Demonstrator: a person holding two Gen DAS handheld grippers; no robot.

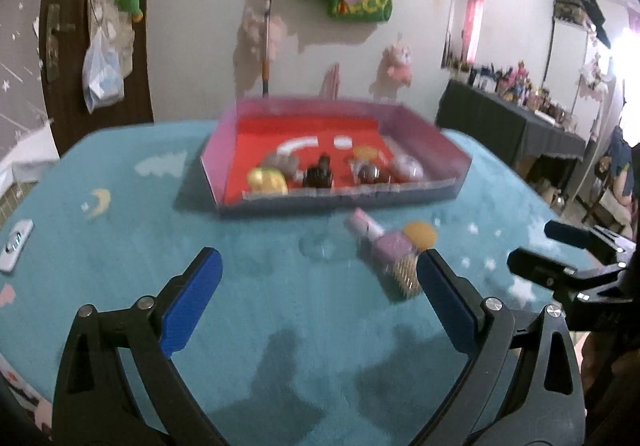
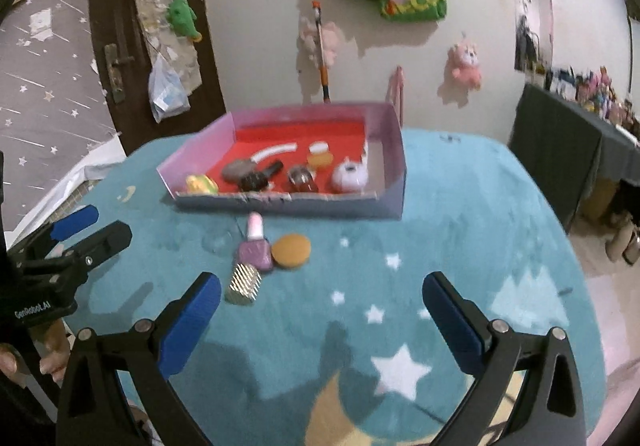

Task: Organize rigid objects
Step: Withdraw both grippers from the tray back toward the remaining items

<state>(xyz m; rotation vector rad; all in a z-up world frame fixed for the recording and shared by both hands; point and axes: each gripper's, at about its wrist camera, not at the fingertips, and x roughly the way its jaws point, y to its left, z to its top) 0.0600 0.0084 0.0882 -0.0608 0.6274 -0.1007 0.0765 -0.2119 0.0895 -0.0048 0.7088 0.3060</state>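
Note:
A pink box with a red floor sits on the teal rug and holds several small items, among them a yellow piece, a dark bottle and a white round case. In front of it lie a pink nail polish bottle, an orange round sponge and a gold ridged cap. My left gripper is open and empty, its right finger beside the gold cap. My right gripper is open and empty, just right of the cap.
The teal rug with stars and a moon covers the table. A small white device lies at the left edge. A dark door and a wall with hung bags and plush toys stand behind. A cluttered dark table is at right.

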